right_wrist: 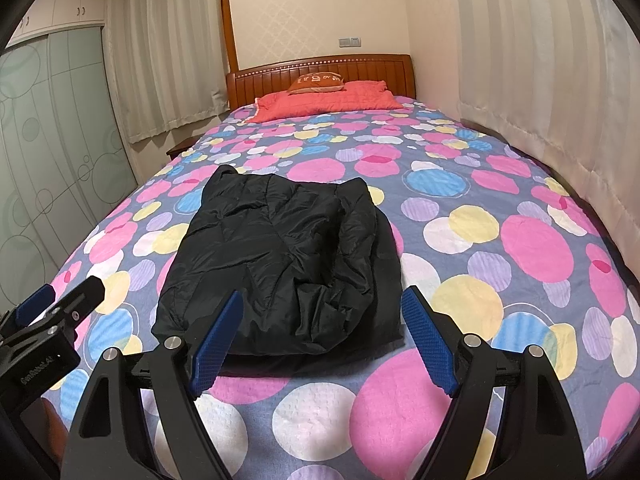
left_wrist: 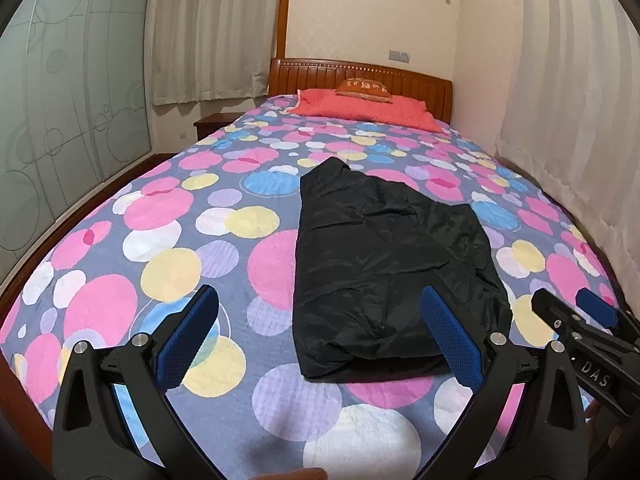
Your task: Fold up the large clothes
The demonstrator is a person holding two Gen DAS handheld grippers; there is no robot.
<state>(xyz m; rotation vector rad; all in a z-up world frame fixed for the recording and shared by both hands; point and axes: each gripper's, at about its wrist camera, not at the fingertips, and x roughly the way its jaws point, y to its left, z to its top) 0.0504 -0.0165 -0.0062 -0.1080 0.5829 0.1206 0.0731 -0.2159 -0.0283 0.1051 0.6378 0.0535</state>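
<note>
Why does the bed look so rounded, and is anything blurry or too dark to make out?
Left wrist view: the fisheye lens bows the bed and curtains, with dark corners; a skin-toned blur shows at the bottom edge. Right wrist view: same bulging, focus is sharp, soft even room light; the black jacket loses fold detail in its darkness, with slight sheen.

Jacket lying mid-bed, pillow behind it at headboard
</note>
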